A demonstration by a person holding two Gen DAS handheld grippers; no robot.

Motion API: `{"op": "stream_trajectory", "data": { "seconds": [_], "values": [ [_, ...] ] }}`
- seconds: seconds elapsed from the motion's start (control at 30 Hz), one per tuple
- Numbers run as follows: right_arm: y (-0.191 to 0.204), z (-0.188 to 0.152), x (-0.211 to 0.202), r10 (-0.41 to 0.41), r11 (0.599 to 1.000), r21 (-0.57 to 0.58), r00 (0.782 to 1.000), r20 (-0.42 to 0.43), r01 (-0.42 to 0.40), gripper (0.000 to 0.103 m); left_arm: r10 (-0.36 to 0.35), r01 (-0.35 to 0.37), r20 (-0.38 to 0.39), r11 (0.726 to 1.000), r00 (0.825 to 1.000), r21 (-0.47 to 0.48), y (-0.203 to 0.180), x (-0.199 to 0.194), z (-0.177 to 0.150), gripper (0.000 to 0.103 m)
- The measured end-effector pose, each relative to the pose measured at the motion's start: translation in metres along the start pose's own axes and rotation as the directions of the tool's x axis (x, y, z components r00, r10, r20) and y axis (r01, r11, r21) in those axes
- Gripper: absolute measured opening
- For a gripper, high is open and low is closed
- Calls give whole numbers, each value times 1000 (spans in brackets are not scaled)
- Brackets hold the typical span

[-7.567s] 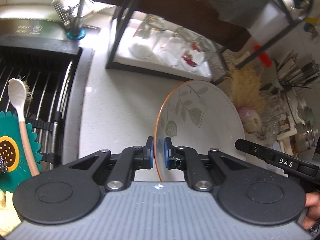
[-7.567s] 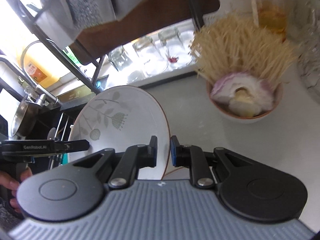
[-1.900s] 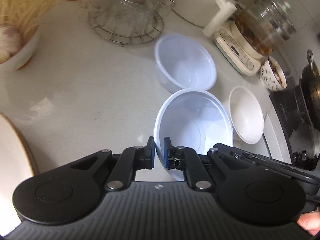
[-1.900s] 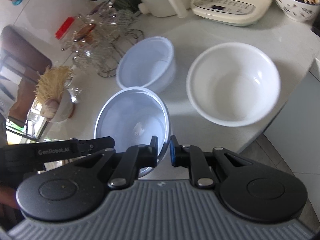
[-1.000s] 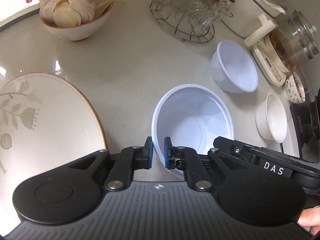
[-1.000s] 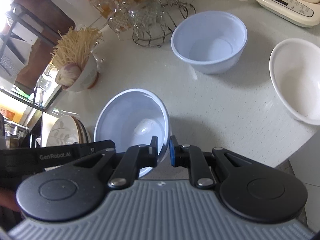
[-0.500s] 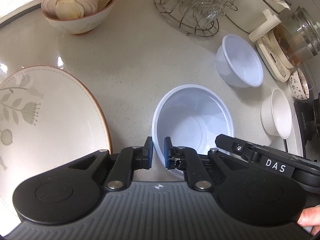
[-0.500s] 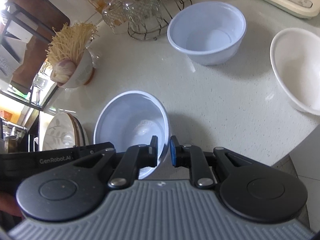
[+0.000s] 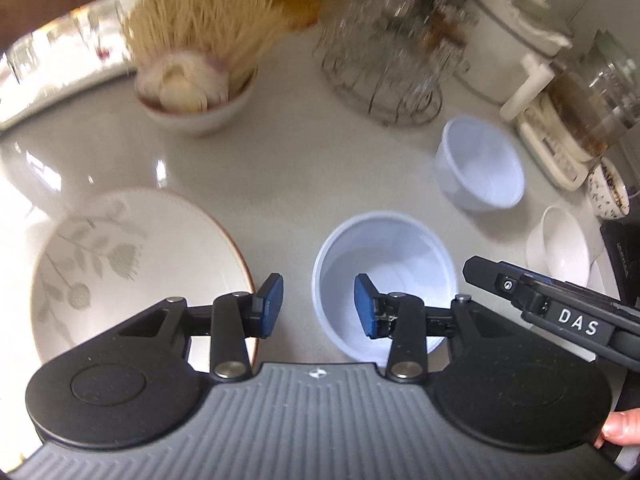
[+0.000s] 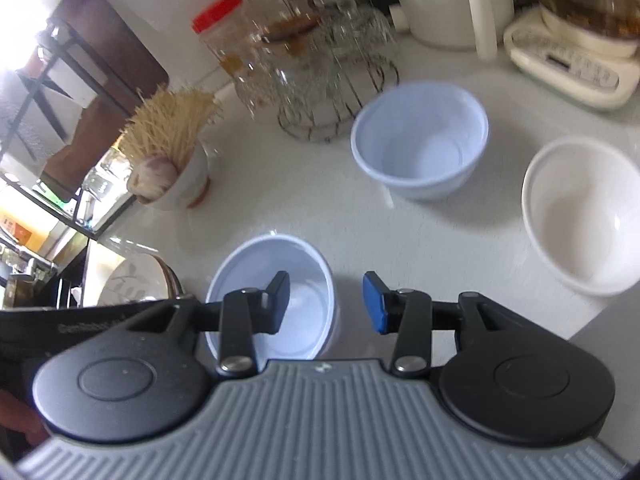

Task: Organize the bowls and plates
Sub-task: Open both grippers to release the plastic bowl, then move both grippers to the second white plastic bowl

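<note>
A pale blue bowl (image 9: 392, 256) (image 10: 304, 276) stands upright on the counter, just right of a leaf-patterned plate (image 9: 132, 264) (image 10: 136, 280). My left gripper (image 9: 319, 306) hovers over the bowl's left rim with its jaws opening; the rim lies between the pads, untouched. My right gripper (image 10: 327, 306) hangs over the opposite rim, its jaws also opening and clear of the bowl. Its black body (image 9: 560, 312) shows in the left wrist view. Farther back sit a second blue bowl (image 9: 480, 168) (image 10: 420, 140) and a white bowl (image 9: 560, 248) (image 10: 580, 216).
A bowl of garlic and dry noodles (image 9: 192, 92) and a wire rack of glasses (image 9: 384, 64) stand at the back. A glass kettle on its base (image 10: 576, 52), a red-lidded jar (image 10: 224, 36) and a white jug (image 10: 452, 0) line the wall. The counter edge (image 10: 600, 320) runs near right.
Both grippers were shut on the blue bowl's rim and have let go, their jaws spreading apart. Both have lifted a little, and the bowl now rests on the counter.
</note>
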State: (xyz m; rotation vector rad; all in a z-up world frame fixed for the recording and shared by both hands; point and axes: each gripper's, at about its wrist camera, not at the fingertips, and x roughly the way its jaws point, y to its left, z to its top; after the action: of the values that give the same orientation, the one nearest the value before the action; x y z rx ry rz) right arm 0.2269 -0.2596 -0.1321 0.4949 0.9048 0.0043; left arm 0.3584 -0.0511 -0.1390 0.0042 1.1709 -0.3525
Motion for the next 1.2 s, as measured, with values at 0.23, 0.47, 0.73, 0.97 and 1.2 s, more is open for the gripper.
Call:
{"op": "stream_trajectory", "data": {
  "seconds": [0.23,0.47,0.73,0.97,1.2],
  "values": [
    [6,16,-37,11,998,-55,995,98,-6,44,15,-22,140,999,990,47,-28,-60,6,45],
    [9,26,-84,30,996,-83,975,218,-12,44,-23,14,216,999,976,41,-54,-102,5,45],
    [12,17,-116,19,995,-97,966,258,6,44,-40,26,277,998,960,56,-70,-132,-5,45],
    [21,1,-133,-21,995,-88,962,271,47,44,-76,56,281,995,957,79,-63,-145,-13,47],
    [43,-10,-145,-49,995,-69,951,304,73,44,-105,75,310,991,945,109,-38,-164,-20,48]
  ]
}}
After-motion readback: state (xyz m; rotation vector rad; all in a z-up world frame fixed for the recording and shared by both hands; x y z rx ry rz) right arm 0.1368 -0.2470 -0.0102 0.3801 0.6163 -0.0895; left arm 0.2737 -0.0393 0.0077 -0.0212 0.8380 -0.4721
